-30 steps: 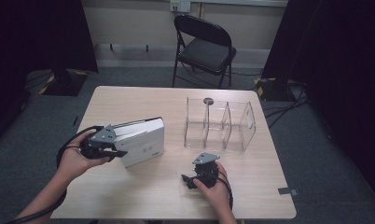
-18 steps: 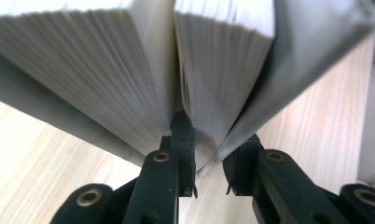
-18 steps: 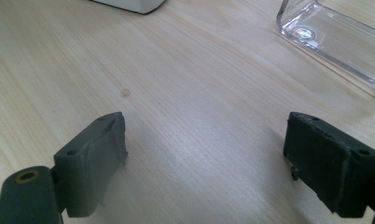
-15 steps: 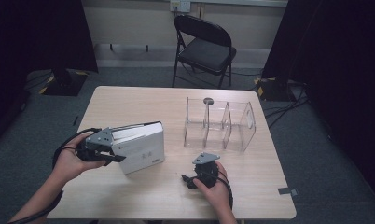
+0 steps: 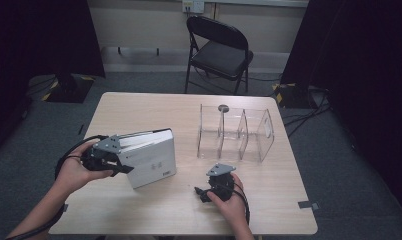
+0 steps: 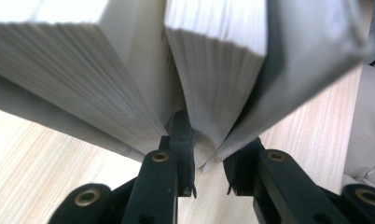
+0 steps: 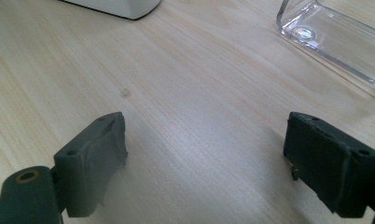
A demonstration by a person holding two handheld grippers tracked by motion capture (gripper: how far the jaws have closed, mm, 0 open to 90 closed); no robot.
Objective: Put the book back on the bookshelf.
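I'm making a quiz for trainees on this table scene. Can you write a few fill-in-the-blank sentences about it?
1. The left gripper has its jaws closed on part of a white ____.
2. The right gripper rests with its jaws ____ and nothing between them.
3. The clear organizer stands on the ____.
4. Behind the table stands a black folding ____.

Missing words: book; open; table; chair

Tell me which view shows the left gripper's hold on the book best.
The left gripper view: its jaws clamp a wad of pages and the cover of the book close up. The high view shows the left gripper at the book's edge, grip hidden. The right gripper view catches just a corner.
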